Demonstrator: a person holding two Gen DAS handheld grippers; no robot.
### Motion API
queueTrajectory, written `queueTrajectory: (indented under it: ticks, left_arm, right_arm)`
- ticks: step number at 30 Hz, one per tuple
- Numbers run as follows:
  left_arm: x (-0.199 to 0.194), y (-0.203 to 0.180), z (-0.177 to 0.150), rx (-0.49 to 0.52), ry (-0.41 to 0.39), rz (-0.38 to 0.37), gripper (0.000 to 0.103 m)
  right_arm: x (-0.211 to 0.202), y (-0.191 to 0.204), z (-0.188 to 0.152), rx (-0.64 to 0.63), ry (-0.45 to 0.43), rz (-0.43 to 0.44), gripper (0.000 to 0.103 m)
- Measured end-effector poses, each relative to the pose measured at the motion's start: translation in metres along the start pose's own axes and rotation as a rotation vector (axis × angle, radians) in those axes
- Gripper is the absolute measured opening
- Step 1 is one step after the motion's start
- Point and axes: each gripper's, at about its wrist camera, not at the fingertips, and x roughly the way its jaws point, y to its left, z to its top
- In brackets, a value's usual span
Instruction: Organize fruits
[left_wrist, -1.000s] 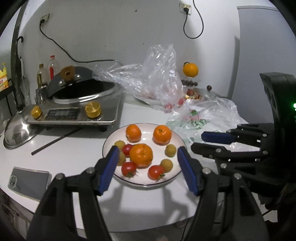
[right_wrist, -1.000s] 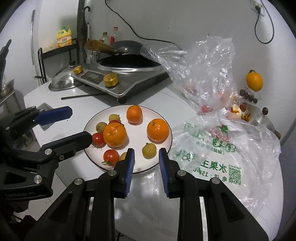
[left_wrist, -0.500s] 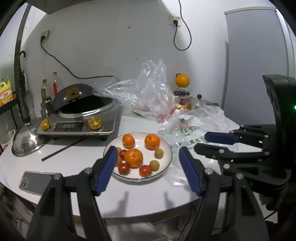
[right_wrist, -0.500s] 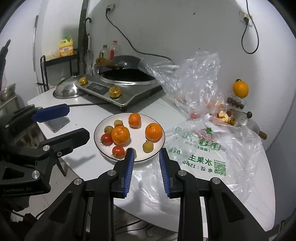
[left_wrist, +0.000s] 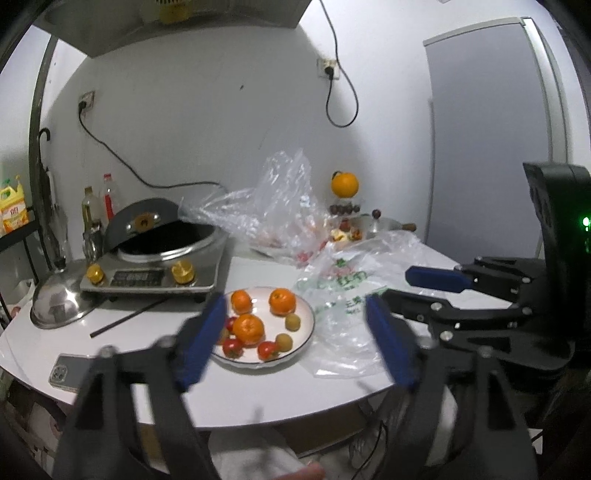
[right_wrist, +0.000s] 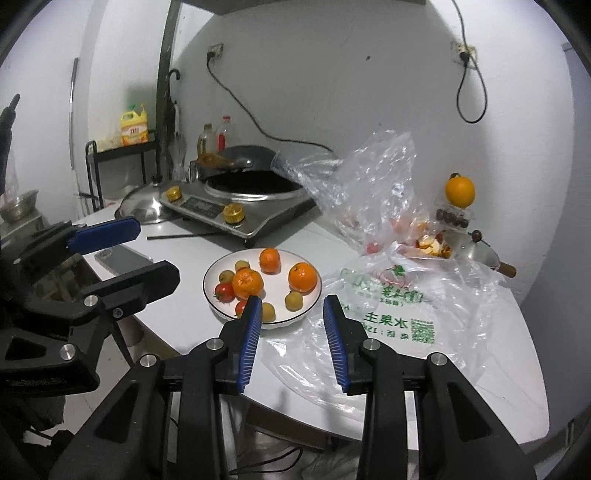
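A white plate (left_wrist: 303, 314) (right_wrist: 221, 266) on the round white table holds three oranges (left_wrist: 248, 328) (right_wrist: 303, 277), a few small tomatoes (left_wrist: 267, 350) (right_wrist: 223, 291) and small yellow fruits (left_wrist: 291, 322) (right_wrist: 293, 301). My left gripper (left_wrist: 295, 302) hangs in front of the table edge, short of the plate. Its jaws are wide and still opening, with nothing between them. My right gripper (right_wrist: 292, 300) is also back from the plate, above the table's near edge. Its jaws are opening, parted a little, and hold nothing.
An induction cooker with a wok (left_wrist: 166, 258) (right_wrist: 251, 199) stands behind the plate, a steel lid (left_wrist: 55, 302) beside it. A phone (left_wrist: 68, 371) (right_wrist: 123, 260) and a black stick (left_wrist: 125, 319) lie at left. Crumpled plastic bags (left_wrist: 347, 291) (right_wrist: 406, 306) cover the right side. One orange (right_wrist: 459, 190) sits high at the back.
Both grippers have drawn back and up from the plate, so the fruit looks smaller and farther. The left jaws have spread much wider and the right jaws have parted slightly.
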Motion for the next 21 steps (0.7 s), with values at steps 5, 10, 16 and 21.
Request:
queueTrajectory:
  ticks: [5, 10, 16, 21]
  left_arm:
    - [-0.015, -0.016, 0.01, 0.006, -0.045, -0.015, 0.087]
    - [-0.025, -0.029, 0.018, 0.017, -0.071, -0.033, 0.087]
    - [-0.035, -0.044, 0.03, 0.026, -0.107, -0.058, 0.087]
    - [-0.041, -0.056, 0.043, 0.028, -0.142, -0.076, 0.087]
  right_arm:
    - [-0.024, -0.01, 0.001, 0.016, -0.047, -0.026, 0.037]
    - [-0.05, -0.019, 0.002, 0.037, -0.093, -0.061, 0.038]
    - [-0.08, -0.032, 0.003, 0.056, -0.147, -0.099, 0.044]
    - [-0.101, -0.042, 0.007, 0.068, -0.19, -0.128, 0.045]
